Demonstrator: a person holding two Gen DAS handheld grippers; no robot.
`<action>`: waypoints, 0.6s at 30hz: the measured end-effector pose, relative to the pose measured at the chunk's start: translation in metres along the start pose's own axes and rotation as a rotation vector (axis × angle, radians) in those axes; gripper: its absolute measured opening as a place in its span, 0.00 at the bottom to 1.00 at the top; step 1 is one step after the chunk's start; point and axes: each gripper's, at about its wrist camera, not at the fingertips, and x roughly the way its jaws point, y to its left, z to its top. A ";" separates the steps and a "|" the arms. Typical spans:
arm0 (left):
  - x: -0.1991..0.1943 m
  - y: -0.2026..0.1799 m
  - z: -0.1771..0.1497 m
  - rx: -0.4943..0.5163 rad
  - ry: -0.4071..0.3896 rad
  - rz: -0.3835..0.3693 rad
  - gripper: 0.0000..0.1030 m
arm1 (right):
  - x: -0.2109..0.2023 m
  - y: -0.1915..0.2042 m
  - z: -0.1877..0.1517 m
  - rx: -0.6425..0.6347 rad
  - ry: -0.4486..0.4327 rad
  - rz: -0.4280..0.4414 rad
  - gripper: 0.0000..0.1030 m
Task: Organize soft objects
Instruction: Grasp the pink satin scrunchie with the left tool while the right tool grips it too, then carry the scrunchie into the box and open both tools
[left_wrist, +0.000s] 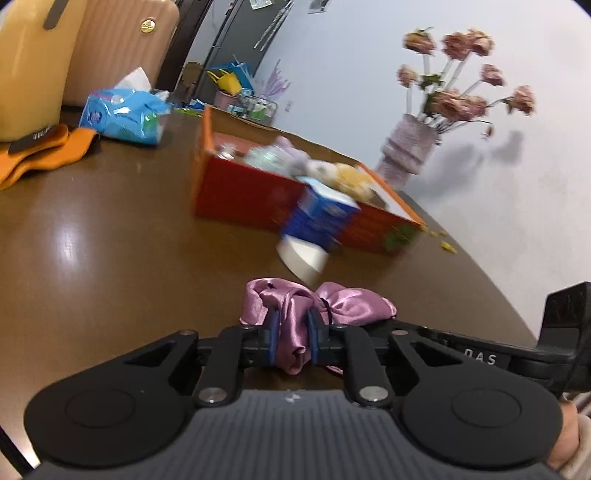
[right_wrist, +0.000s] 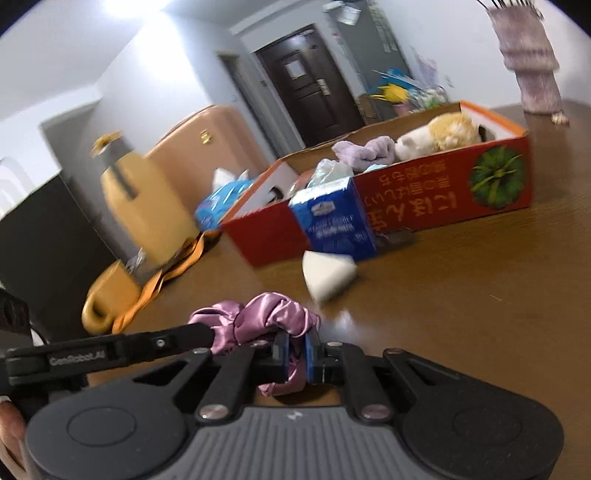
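Note:
A pink satin scrunchie (left_wrist: 295, 314) lies on the brown table just in front of me. My left gripper (left_wrist: 293, 325) is shut on one bunch of its fabric, the blue pads pressing it from both sides. My right gripper (right_wrist: 295, 347) is shut on another part of the same pink satin scrunchie (right_wrist: 258, 317). Each view shows the other gripper's black body beside it. Behind stands a red cardboard box (left_wrist: 243, 192) holding a plush toy (left_wrist: 347, 177), a lilac cloth and tissue packs. In the right wrist view the red cardboard box (right_wrist: 424, 199) holds the plush toy (right_wrist: 439, 136).
A blue tissue box (left_wrist: 321, 218) leans on the box front, a white mask-like piece (left_wrist: 303, 258) before it. A blue wipes pack (left_wrist: 125, 114), orange strap (left_wrist: 44, 151) and suitcases (left_wrist: 33, 66) sit left. A vase of flowers (left_wrist: 410, 147) stands right by the wall.

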 end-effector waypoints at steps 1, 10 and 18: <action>-0.004 -0.008 -0.009 -0.012 0.009 -0.011 0.16 | -0.013 -0.001 -0.006 -0.011 0.003 -0.006 0.07; -0.011 -0.074 -0.023 0.098 0.002 -0.049 0.15 | -0.086 -0.028 -0.024 0.019 -0.077 -0.028 0.07; 0.029 -0.112 0.040 0.149 -0.069 -0.092 0.14 | -0.094 -0.057 0.040 -0.055 -0.204 -0.045 0.07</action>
